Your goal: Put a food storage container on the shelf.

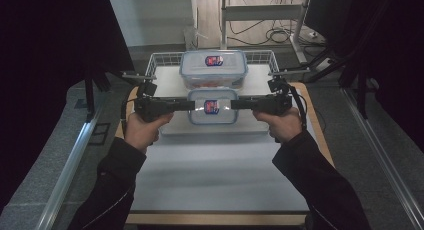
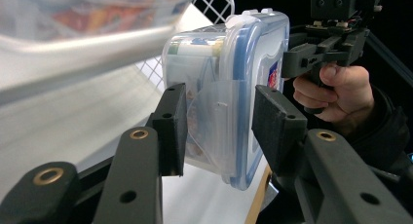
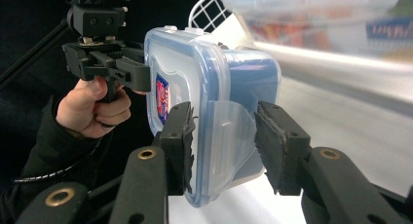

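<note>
Both hand-held grippers — left [image 1: 191, 104], right [image 1: 234, 104] — clamp the small container [image 1: 212, 106] by its ends.

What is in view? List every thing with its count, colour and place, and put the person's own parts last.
small container: one, clear with a blue-rimmed lid and a red and blue label, held between the two grippers above the table.
large container: one, clear with a blue-rimmed lid and a like label, in the basket behind.
wire basket: one, white, at the table's far end.
table: one, white top with a wooden edge.
left gripper: one, black, its fingers on the small container's left end.
right gripper: one, black, its fingers on the right end.
hands: two, dark sleeves, from the bottom of the high view.
</note>
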The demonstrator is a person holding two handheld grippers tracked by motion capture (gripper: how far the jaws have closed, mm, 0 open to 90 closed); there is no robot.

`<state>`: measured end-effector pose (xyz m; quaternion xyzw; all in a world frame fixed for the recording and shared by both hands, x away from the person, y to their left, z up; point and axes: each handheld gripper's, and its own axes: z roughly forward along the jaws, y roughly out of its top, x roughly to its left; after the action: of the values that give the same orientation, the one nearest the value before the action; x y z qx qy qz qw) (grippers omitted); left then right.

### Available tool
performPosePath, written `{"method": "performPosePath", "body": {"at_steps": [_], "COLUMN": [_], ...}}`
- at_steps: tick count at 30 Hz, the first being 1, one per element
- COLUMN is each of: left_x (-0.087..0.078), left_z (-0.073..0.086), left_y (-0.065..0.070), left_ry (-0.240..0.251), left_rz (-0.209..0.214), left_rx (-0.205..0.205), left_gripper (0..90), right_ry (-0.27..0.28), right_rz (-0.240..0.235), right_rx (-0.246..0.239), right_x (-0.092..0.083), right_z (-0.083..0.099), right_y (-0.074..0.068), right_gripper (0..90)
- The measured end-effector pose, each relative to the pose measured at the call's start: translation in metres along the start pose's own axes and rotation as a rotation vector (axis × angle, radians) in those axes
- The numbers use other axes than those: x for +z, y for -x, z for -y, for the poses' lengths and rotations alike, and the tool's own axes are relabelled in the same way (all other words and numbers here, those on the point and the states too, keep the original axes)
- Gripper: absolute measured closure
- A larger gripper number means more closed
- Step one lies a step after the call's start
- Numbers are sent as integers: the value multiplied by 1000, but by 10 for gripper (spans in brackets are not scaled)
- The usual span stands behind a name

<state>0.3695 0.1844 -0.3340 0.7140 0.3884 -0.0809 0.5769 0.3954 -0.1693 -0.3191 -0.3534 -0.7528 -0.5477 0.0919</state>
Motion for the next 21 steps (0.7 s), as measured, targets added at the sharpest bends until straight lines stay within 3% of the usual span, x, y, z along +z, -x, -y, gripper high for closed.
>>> {"method": "performPosePath", "body": {"at_steps": [21], "left_x": [-4], "left_z": [-62], "left_y": [-2], "left_ry": [35], "left_rz": [1], "left_rx": [-7], "left_gripper": [575], "right_ry": [59], "right_rz": [12], "right_rx": [7], "right_x": [-7], "right_z": [-59], "right_y": [1], "right_gripper": [585]}}
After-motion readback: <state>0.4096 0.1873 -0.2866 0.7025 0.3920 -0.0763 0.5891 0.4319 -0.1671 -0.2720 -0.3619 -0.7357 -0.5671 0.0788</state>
